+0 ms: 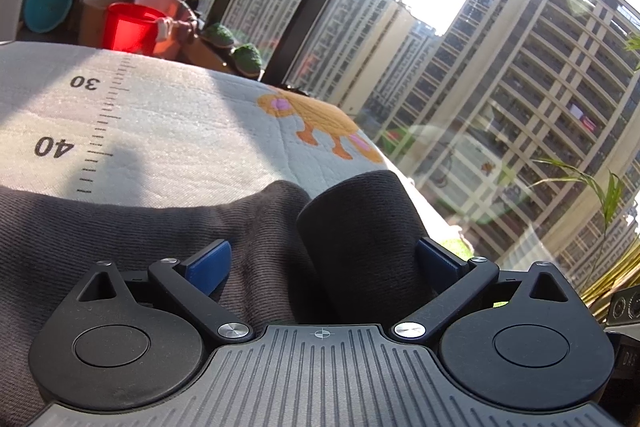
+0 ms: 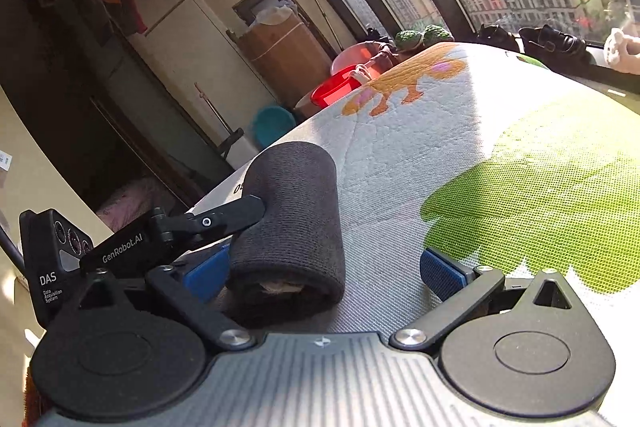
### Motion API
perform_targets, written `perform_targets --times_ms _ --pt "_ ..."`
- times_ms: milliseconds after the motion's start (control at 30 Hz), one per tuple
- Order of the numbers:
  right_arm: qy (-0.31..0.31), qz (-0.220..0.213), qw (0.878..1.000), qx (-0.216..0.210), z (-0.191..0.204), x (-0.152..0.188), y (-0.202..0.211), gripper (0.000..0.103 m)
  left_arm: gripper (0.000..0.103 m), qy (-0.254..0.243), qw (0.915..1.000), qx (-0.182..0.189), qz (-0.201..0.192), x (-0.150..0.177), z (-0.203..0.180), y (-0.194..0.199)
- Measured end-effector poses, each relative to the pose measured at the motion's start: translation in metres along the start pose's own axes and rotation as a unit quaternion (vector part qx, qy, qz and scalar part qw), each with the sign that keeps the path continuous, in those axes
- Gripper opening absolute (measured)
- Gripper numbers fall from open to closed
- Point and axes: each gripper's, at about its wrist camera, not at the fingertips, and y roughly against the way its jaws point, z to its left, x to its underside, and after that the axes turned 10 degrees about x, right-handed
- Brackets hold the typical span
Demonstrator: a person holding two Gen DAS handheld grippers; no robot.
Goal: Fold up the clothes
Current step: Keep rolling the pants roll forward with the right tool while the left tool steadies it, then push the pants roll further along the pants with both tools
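Observation:
A dark grey garment lies on a quilted mat (image 1: 180,131). Part of it is a tight roll (image 1: 360,235), part lies flat (image 1: 100,227) to the left. My left gripper (image 1: 324,263) is open, its blue pads (image 1: 210,265) wide apart, with the roll against the right pad. In the right wrist view the same roll (image 2: 296,223) lies on the mat (image 2: 420,155). My right gripper (image 2: 324,267) is open, the roll resting beside its left pad (image 2: 206,269). The left gripper's finger (image 2: 224,217) touches the roll's left side there.
The mat carries a printed ruler (image 1: 104,123), an orange animal (image 1: 320,123) and a green patch (image 2: 540,207). Beyond its far edge are a red bucket (image 1: 132,27), a teal basin (image 1: 46,3), potted plants (image 1: 248,57) and big windows (image 1: 480,67). Shoes (image 2: 552,41) sit on the sill.

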Motion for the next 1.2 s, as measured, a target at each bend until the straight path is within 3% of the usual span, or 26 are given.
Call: perform_targets --times_ms 33,100,133,333,433,600,733,833,933,1000,1033,1200 --pt "0.006 -0.011 1.000 0.011 0.001 -0.001 0.005 0.074 0.101 -0.001 1.0000 -0.005 -0.002 0.000 0.001 0.004" --pt "0.033 -0.029 0.998 0.034 0.011 -0.007 0.011 0.050 0.101 -0.001 0.9999 -0.016 -0.005 0.000 0.004 0.011" --pt "0.045 -0.030 0.998 0.036 0.017 -0.009 0.011 0.047 0.100 0.001 0.9998 -0.021 -0.007 -0.001 0.006 0.014" --pt "0.110 -0.006 0.994 0.008 0.062 -0.013 -0.009 0.047 0.099 0.004 0.9989 -0.045 -0.014 -0.006 0.022 0.033" --pt "0.140 0.015 0.990 0.005 0.084 -0.011 -0.023 0.047 0.085 0.004 0.9984 -0.053 -0.020 -0.011 0.022 0.044" --pt "0.184 0.018 0.983 0.012 0.101 -0.005 -0.023 0.047 0.082 -0.009 0.9989 -0.031 -0.033 -0.024 0.013 0.054" --pt "0.174 0.015 0.985 0.006 0.099 -0.004 -0.016 0.050 0.082 -0.055 0.9974 -0.045 -0.005 -0.020 -0.002 0.036" --pt "0.133 0.026 0.991 -0.008 0.084 -0.005 -0.016 0.071 0.085 -0.070 0.9956 -0.063 0.000 -0.016 -0.001 0.032" --pt "0.080 0.043 0.996 -0.026 0.068 -0.006 -0.025 0.074 0.087 -0.051 0.9963 -0.069 0.001 -0.015 0.012 0.037" --pt "0.033 0.066 0.996 -0.054 0.059 -0.004 -0.039 0.073 0.088 -0.032 0.9974 -0.064 0.001 -0.014 0.020 0.041" --pt "0.016 0.073 0.995 -0.064 0.057 -0.002 -0.044 0.066 0.088 -0.028 0.9975 -0.064 -0.001 -0.015 0.021 0.044" --pt "0.013 0.049 0.997 -0.058 0.053 -0.011 -0.036 0.047 0.091 -0.013 0.9970 -0.074 -0.017 -0.021 0.025 0.057"
